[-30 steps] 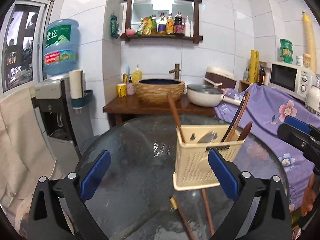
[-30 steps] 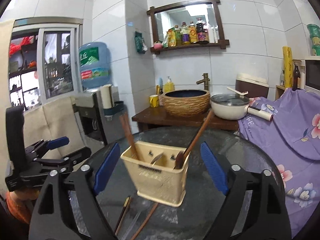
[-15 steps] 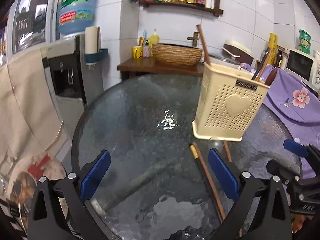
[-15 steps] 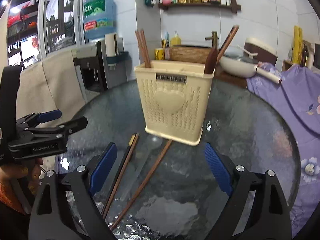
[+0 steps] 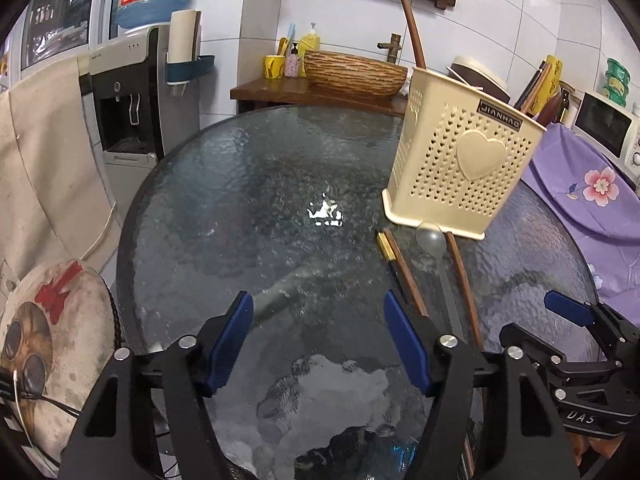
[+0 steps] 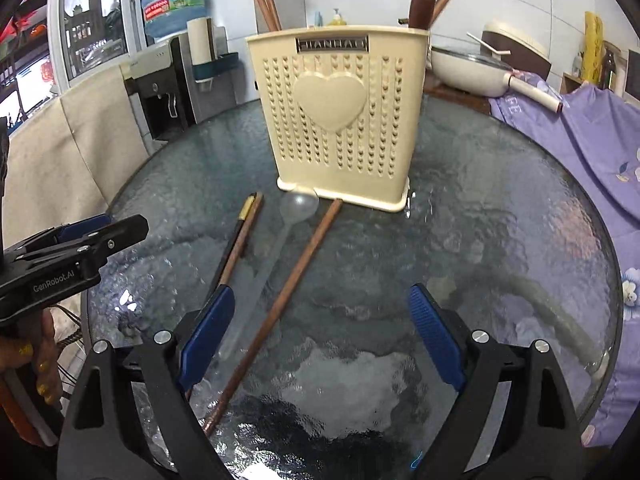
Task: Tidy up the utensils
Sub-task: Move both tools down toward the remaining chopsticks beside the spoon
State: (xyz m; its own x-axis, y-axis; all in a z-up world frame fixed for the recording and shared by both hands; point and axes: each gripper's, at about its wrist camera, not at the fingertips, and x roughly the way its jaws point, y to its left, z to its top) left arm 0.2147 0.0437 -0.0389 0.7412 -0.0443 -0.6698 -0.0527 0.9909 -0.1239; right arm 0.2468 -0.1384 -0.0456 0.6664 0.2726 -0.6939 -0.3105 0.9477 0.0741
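A cream perforated utensil holder with a heart on its side stands on the round glass table; it also shows in the left wrist view. Chopsticks and a wooden spoon stand in it. In front of it lie a pair of chopsticks with a gold tip, a clear plastic spoon and a single brown chopstick. The same pieces show in the left wrist view: pair, spoon, chopstick. My left gripper and right gripper are open and empty, low over the table's near edge.
A water dispenser stands at the left. A wooden counter with a woven basin is behind the table. A purple flowered cloth covers something on the right. A round stool cushion sits low on the left.
Both grippers have come down and back toward the table's near edge. The holder, seen from above one second ago, now stands on the table seen from the side.
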